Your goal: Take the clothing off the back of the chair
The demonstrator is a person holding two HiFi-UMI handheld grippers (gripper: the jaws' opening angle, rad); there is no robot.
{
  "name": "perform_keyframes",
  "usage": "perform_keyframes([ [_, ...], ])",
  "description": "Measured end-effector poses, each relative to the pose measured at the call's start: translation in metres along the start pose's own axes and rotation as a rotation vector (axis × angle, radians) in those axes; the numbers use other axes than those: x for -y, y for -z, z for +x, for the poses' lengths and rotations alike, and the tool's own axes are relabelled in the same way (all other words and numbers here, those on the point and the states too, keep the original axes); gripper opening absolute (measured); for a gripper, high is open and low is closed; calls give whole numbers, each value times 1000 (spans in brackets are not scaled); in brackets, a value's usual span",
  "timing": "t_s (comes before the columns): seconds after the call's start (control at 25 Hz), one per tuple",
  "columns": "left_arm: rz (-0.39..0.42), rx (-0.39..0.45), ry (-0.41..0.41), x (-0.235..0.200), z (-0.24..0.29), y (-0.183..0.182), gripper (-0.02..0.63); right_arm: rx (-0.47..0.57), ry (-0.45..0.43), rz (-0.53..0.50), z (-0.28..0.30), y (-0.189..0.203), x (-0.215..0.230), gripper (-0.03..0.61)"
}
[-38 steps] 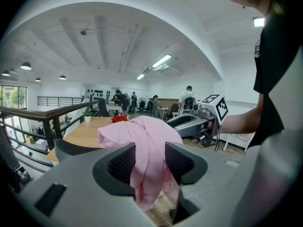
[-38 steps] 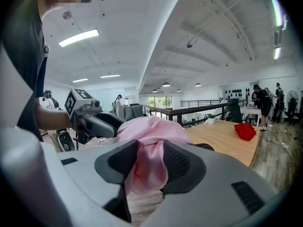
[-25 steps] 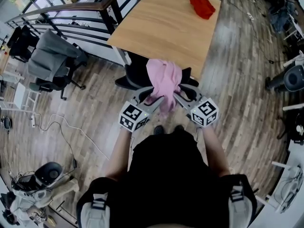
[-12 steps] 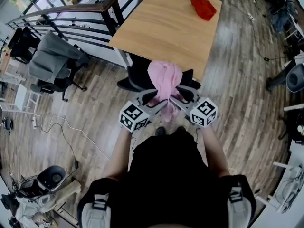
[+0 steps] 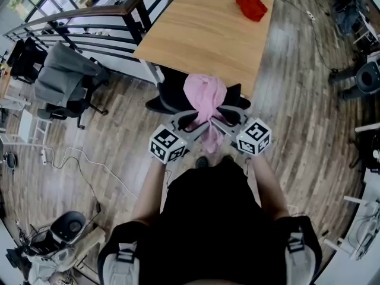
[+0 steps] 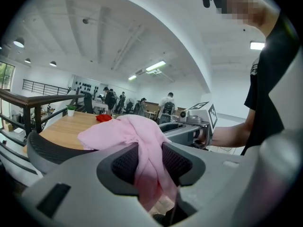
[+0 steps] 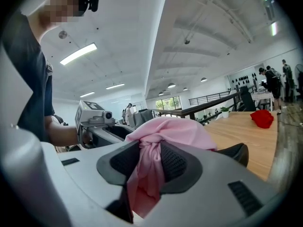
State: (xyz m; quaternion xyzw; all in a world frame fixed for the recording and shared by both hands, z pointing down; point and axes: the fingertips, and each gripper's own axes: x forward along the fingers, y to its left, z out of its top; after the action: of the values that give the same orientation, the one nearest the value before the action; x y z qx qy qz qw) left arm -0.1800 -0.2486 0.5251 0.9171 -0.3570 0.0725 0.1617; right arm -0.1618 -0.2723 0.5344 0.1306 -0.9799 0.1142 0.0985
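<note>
One wooden table (image 5: pixel 202 34) stands beyond the black office chair (image 5: pixel 169 94). The pink garment (image 5: pixel 205 91) is draped over the chair's back, directly ahead of the jaws. The left hand-held gripper (image 6: pixel 150 161) and the right hand-held gripper (image 7: pixel 150 162) have just been closing, and each pinches a hanging fold. Lift both together, straight up and clear of the backrest, before drawing back, so nothing snags.

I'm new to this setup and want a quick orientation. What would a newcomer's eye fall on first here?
The pink garment hangs over the back of the black chair, right before the person. The left gripper and right gripper have just been closing on it, each pinching a fold. Beyond, a red cloth lies at the far end of the wooden table.
</note>
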Motion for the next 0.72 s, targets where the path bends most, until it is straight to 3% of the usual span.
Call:
perform_keyframes([
  [0.4,-3,4,-8,1,3,-1,125,6,20,14,-3,2,2,114],
  [0.72,46,12,-29,5,6,-3,115,21,35,7,-6,-1,1,107],
])
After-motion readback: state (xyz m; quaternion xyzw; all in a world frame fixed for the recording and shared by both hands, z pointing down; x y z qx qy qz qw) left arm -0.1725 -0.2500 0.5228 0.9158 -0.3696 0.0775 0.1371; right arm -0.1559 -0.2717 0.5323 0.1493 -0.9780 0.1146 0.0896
